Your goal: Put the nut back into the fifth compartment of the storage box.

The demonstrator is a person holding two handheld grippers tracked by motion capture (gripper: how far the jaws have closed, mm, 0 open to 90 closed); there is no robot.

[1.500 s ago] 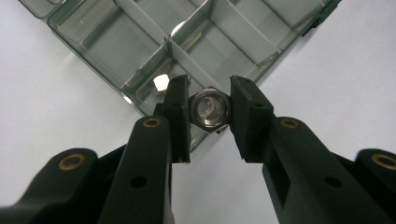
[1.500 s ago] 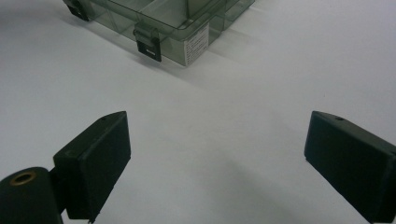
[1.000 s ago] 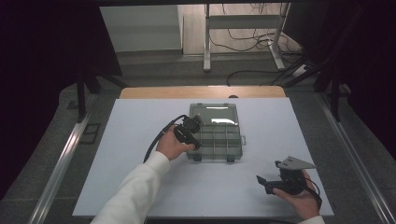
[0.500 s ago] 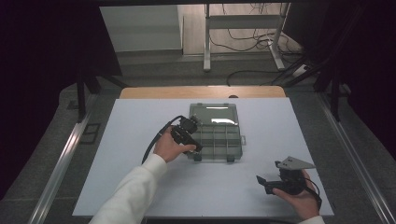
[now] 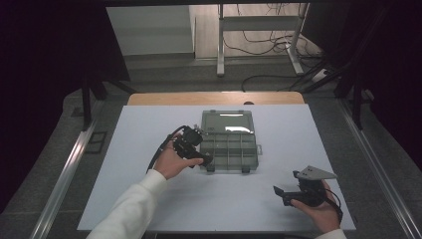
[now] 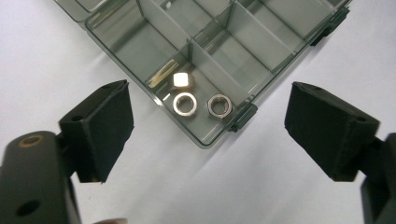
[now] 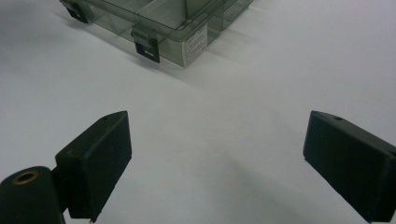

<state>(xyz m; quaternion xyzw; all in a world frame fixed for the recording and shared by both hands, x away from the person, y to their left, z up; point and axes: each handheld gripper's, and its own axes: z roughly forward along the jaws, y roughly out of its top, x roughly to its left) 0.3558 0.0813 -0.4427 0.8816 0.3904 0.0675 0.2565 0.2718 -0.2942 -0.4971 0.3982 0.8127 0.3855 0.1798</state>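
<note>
Nearest you, at the lower right of the high view, your right gripper (image 5: 279,191) rests low over the white table (image 5: 149,199), well apart from everything else. In the right gripper view its two black pads (image 7: 100,154) stand wide apart with only bare table between them; they hold nothing and touch nothing. The clear organizer box (image 7: 154,23) sits at the top of that view, beyond the pads, showing a dark latch (image 7: 145,46) and a small white label (image 7: 196,44).

Farther in, left of centre in the high view, your left gripper (image 5: 205,158) sits at the near left corner of the organizer box (image 5: 229,149), its cable (image 5: 161,152) looping off to the left. Its jaws have just been opening. In the left gripper view the fingers (image 6: 105,126) now stand wide, one at the lower left of the frame and one at the lower right, gripping nothing. Between them, a little beyond the tips, lies the box's corner compartment (image 6: 196,100).

Three silvery hex nuts lie in that compartment: a left nut (image 6: 185,103) and a right nut (image 6: 219,105) lying flat side by side, and a third nut (image 6: 182,80) just behind the left one, bright with glare. None touches the pads.

Farthest, the box's open lid (image 5: 229,121) lies flat behind the compartments, catching a streak of light.
</note>
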